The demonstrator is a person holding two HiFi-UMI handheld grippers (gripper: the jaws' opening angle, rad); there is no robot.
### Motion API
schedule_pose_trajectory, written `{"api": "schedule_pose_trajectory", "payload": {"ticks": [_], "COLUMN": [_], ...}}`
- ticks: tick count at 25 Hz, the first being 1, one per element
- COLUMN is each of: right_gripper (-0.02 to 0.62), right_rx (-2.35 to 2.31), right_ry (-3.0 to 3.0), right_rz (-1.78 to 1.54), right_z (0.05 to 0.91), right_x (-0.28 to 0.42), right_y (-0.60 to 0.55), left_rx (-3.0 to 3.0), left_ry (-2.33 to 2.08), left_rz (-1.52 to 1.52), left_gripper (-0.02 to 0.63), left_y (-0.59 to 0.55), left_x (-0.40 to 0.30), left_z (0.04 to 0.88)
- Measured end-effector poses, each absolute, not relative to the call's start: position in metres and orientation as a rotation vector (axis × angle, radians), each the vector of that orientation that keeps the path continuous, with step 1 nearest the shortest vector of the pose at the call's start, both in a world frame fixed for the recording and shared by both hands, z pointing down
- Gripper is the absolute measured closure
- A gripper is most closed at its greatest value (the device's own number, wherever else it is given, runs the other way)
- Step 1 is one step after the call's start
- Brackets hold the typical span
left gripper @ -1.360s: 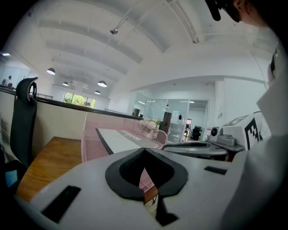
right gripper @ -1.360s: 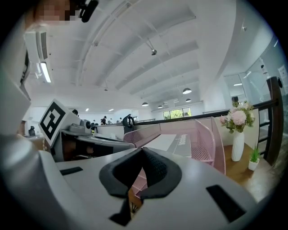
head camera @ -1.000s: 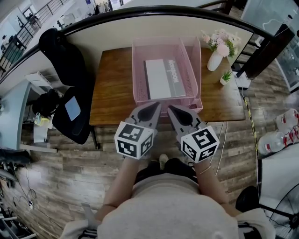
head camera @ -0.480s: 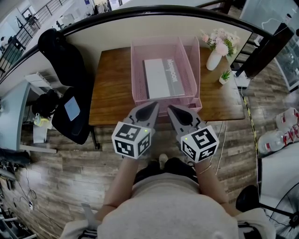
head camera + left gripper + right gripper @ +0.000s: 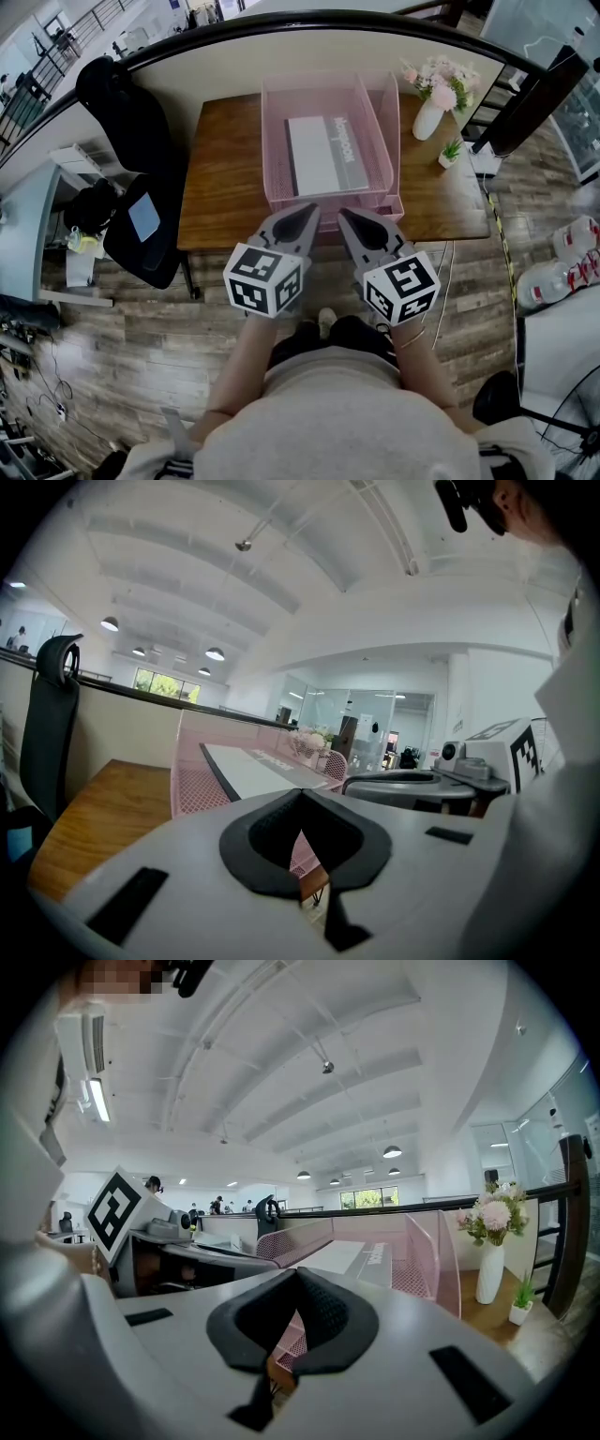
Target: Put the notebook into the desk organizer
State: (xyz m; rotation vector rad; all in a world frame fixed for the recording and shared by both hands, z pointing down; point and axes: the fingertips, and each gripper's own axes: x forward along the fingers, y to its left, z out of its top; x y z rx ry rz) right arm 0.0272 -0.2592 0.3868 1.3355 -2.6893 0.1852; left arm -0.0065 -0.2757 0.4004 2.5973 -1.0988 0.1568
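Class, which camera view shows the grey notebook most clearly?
The head view: the flat grey notebook lies fully visible from above inside the pink mesh organizer. Both gripper views catch only a low, foreshortened sliver of it.

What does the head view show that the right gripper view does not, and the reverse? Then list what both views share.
Only the head view: the marker cube of the right gripper and a pale blue pad on the black chair. Only the right gripper view: ceiling lamps and distant people. Both: the notebook lying in the pink desk organizer, the vase of flowers, and the left gripper.
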Motion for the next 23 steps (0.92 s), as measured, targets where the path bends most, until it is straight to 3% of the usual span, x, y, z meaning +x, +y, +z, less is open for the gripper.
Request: {"api": "schedule_pose_trajectory", "payload": {"ticks": [23], "right_gripper": [0.586], "right_rx": [1.317], "right_ry": [-2.713], "right_rz": [0.146], "right_z": [0.3815], "right_x": [0.0208], "right_y": [-0.2606], "left_rx": [2.594], "left_ry": [-1.070], "left_rz": [0.130], "left_gripper": [0.595], "left_y": [-0.2769], "left_x": [-0.0054], "left_z": [0.3989]}}
